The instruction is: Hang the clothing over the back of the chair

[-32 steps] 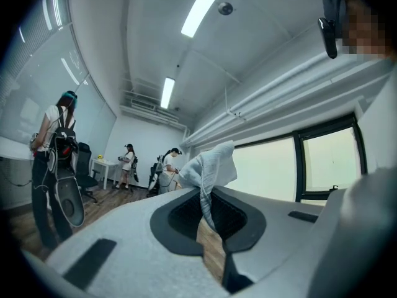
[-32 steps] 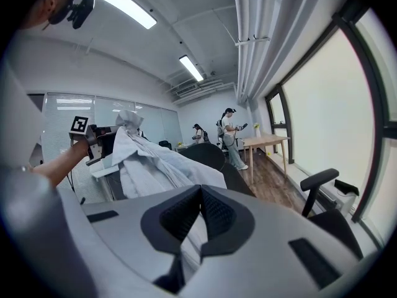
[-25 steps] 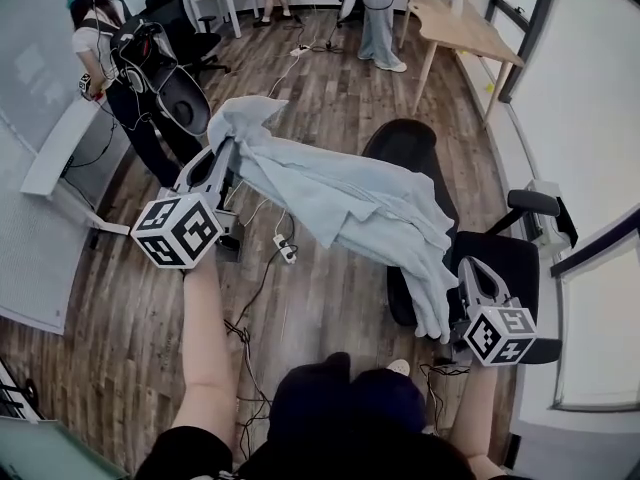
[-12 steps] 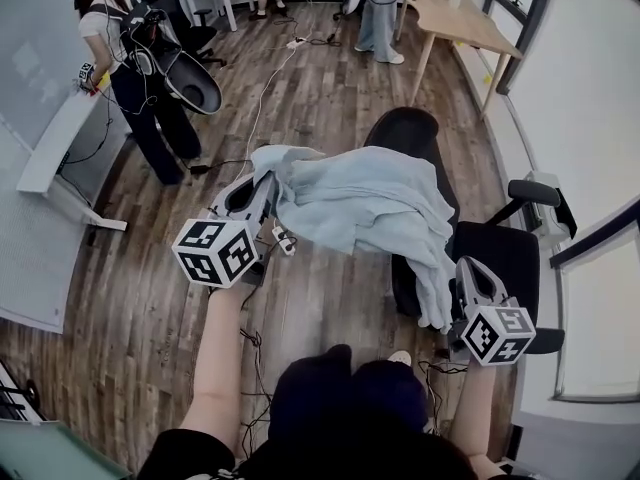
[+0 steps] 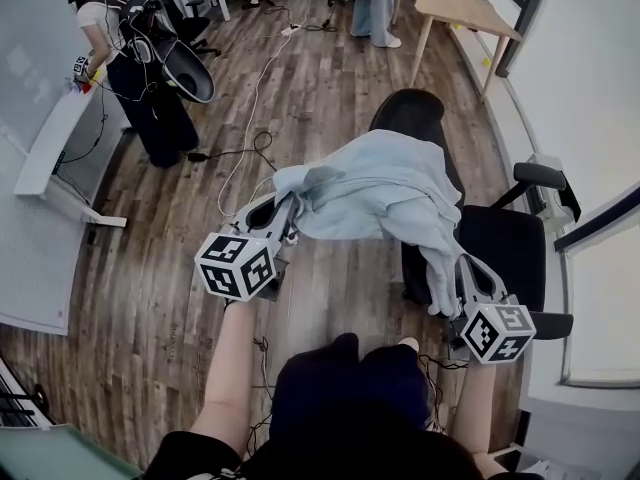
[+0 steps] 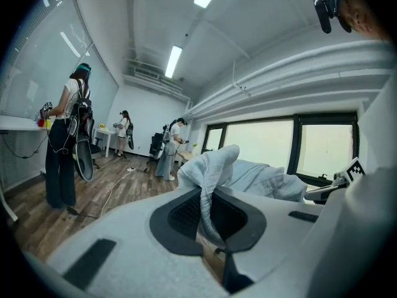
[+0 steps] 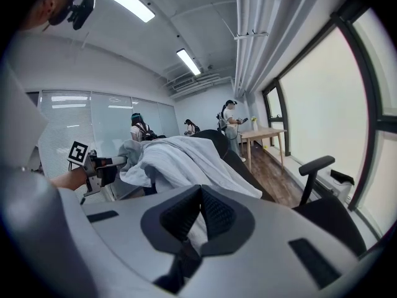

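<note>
A light blue piece of clothing lies draped over the back of a black office chair. Its left end sticks out sideways past the chair, and my left gripper is shut on that bunched end. The cloth's right end hangs down beside the seat, where my right gripper is shut on it. In the right gripper view the clothing covers the chair back, with a strip of cloth pinched between the pads. The left gripper shows beyond it.
The chair's armrest stands at the right near the window wall. Cables run over the wooden floor left of the chair. A person with gear stands at the far left by a white desk. A wooden table is at the back.
My left gripper has come down and in toward the chair with the cloth's end. The clothing, earlier stretched in the air, now rests on the chair back. The right gripper has shifted a little.
</note>
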Demonstrator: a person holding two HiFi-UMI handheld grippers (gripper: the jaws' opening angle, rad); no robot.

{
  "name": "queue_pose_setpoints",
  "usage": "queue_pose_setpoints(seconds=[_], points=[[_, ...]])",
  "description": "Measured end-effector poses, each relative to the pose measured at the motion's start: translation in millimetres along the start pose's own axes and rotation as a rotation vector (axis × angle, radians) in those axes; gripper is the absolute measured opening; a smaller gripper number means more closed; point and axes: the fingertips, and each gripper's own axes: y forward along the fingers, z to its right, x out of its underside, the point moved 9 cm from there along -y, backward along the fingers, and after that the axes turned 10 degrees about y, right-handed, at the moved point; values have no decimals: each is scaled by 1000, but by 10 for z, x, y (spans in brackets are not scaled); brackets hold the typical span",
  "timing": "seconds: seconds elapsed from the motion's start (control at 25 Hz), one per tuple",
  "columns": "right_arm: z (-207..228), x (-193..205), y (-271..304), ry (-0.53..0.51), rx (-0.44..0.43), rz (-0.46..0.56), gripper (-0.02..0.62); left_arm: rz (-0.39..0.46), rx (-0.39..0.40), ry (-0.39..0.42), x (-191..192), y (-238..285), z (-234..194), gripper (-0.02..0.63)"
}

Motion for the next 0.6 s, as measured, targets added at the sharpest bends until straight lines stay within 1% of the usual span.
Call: queue_pose_setpoints(seconds=[0.12,0.28,0.36,0.48,0.6], points=[[-49,96,-1,11,8,-11,2,-30,42,-18,183,-2,58,15],[-80,198,-35,27,26,-24,2,-73,117,-26,440,23,193,15],[-81,260,-56,38,36,-32,2,-95,139,-36,589,55,256,15],[-80,385,-101,51,53,-56,2,-123,161,-90,835,124,346,15],[-58,471,-128,60,66,-83,2,-133,178,-151,1007,218,440,15]])
